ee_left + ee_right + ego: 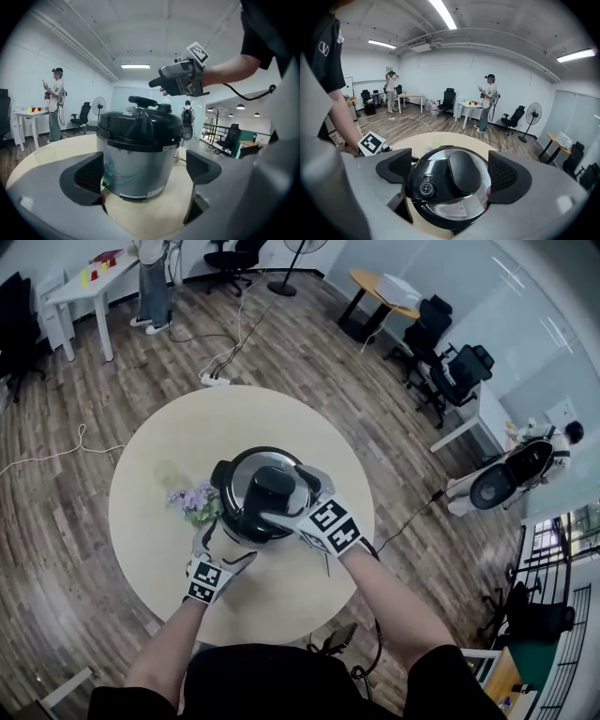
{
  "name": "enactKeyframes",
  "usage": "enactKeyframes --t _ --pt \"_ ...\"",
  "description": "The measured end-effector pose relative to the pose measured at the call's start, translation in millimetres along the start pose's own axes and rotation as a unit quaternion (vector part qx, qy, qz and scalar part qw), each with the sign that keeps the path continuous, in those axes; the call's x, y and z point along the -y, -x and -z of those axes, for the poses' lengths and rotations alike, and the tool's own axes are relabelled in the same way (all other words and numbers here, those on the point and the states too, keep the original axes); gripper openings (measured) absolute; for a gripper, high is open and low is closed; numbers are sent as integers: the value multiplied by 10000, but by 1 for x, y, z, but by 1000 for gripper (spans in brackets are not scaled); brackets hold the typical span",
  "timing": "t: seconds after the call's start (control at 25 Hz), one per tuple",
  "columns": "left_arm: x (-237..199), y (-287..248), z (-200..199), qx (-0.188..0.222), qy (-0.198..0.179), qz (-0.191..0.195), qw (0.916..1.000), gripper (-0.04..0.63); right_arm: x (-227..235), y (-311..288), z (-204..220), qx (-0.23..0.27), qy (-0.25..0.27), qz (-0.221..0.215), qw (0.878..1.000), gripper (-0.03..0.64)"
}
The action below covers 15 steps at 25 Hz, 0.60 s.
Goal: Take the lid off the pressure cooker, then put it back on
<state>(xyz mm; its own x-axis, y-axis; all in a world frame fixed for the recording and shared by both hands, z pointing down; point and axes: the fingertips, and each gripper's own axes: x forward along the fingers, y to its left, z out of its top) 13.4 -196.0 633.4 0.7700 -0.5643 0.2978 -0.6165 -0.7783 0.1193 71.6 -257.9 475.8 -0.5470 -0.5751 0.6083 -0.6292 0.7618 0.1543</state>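
Observation:
A silver pressure cooker (pixel 246 514) stands on the round pale table (pixel 169 442), its black lid (pixel 267 491) on top with a broad black handle (pixel 463 171). My left gripper (pixel 217 542) sits low at the cooker's near left side, open, facing the steel wall (pixel 136 168) with nothing between its fingers. My right gripper (pixel 296 493) hovers over the lid from the right, open, its jaws spread to either side of the handle and lid (pixel 450 187) without touching. In the left gripper view the right gripper (pixel 180 77) shows above the lid (pixel 140 123).
A small bunch of purple flowers (pixel 192 502) lies on the table just left of the cooker. A cable (pixel 412 517) runs off the table's right side. Office chairs (pixel 450 367), a white table (pixel 89 287) and people stand around the room.

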Motion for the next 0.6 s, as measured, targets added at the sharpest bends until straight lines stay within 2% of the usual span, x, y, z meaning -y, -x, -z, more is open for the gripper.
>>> enactKeyframes --t 0.2,0.36,0.48,0.6 --pt "-2 -16 11 -220 -58 4 9997 531 7 -25 14 -662 338 -591 9955 495" --pt "-2 -23 16 -334 -66 62 9994 531 19 -41 22 -1134 323 -887 9891 416" --pt "-7 -28 10 -311 -97 90 9994 531 25 -55 25 -1562 456 -1120 9803 412" --pt "-7 -29 6 -262 -84 101 9996 531 30 -62 25 -1753 608 -1191 9754 334"
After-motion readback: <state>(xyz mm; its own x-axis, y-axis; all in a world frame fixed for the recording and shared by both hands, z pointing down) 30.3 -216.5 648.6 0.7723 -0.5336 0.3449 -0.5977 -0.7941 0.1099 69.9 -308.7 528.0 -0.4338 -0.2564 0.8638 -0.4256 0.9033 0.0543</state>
